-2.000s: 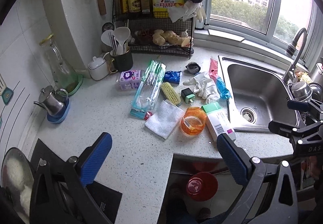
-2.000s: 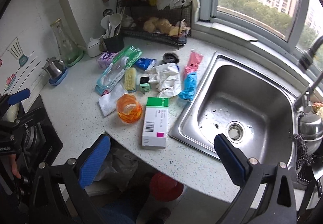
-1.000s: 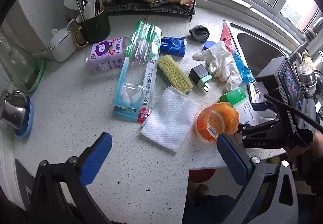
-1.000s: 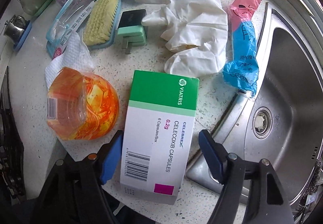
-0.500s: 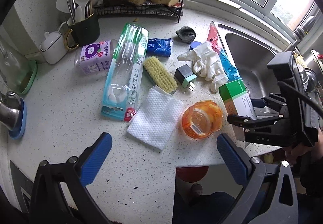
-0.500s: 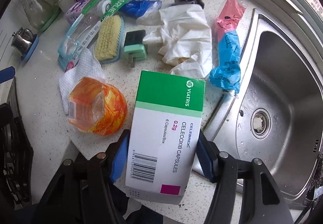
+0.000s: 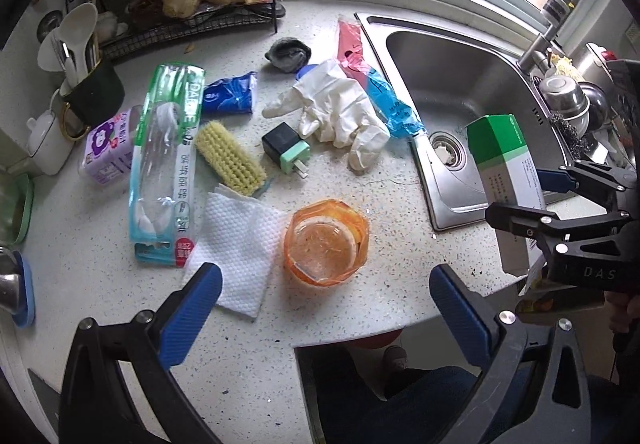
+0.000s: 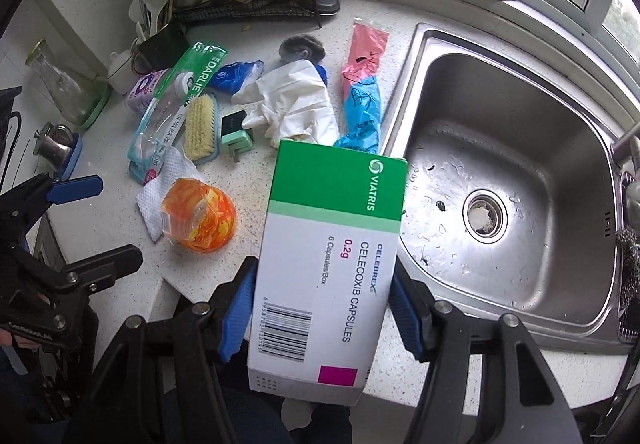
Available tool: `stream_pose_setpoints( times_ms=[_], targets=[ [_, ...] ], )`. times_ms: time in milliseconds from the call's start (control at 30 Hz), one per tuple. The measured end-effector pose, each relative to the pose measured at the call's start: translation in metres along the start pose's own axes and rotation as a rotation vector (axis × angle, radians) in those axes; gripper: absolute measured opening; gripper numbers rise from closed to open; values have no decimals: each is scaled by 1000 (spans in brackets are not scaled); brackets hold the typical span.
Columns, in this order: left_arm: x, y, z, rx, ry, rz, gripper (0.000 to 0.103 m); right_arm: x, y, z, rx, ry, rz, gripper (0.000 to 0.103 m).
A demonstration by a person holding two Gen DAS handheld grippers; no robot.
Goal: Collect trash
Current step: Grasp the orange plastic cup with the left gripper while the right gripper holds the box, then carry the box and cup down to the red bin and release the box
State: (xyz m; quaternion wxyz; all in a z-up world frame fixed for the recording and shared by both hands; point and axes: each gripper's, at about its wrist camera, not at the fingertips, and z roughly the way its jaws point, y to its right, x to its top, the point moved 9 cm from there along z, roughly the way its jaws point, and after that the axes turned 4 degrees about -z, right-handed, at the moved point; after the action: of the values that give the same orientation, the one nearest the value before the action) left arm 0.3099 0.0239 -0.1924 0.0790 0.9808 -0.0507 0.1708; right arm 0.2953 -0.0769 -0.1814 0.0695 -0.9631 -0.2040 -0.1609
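My right gripper [image 8: 324, 308] is shut on a green and white medicine box [image 8: 332, 252] and holds it lifted above the counter edge; the box also shows in the left wrist view [image 7: 506, 180]. My left gripper [image 7: 320, 312] is open and empty above the counter, near an orange plastic cup [image 7: 326, 242] and a white paper towel [image 7: 236, 240]. White gloves [image 7: 332, 112], a pink and blue wrapper [image 7: 372, 80], a blue packet [image 7: 230, 94] and a toothbrush pack [image 7: 164, 160] lie on the counter.
A steel sink [image 8: 500, 180] lies to the right. A yellow scrub brush [image 7: 230, 158], a green charger plug [image 7: 288, 150], a purple tissue pack [image 7: 108, 148], a dark utensil mug [image 7: 94, 90] and a wire rack [image 7: 180, 8] stand on the counter.
My right gripper has closed on the medicine box and lifted it off the counter. My left gripper has moved in closer over the orange cup and paper towel.
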Motion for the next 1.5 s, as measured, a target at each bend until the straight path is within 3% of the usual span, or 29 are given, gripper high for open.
stream_pose_setpoints(
  times_ms=[367,567,700,800,900,967,1267,1500],
  targets=[
    [6,-5,49,27,-76,35,102,-29,21,12,-26,-55,94,59],
    [8,-7,66,13,-108,48,92,-36,22,14,-34,-70,112,59],
    [8,-4,67,35,-106,82,80,-37,26,14,-43,-74,129,59],
    [6,1,72,20,-118,88,78,-37,28,13,-46,-73,138,59],
    [2,3,80,27,-140,100,66,-38,28,12,-52,-73,145,59],
    [0,4,82,26,-134,100,66,-39,28,10,-54,-71,147,59],
    [-3,10,71,26,-97,85,64,-43,27,4,-58,-62,145,59],
    [-10,23,24,3,-20,66,64,-46,25,-16,-52,-27,100,59]
  ],
)
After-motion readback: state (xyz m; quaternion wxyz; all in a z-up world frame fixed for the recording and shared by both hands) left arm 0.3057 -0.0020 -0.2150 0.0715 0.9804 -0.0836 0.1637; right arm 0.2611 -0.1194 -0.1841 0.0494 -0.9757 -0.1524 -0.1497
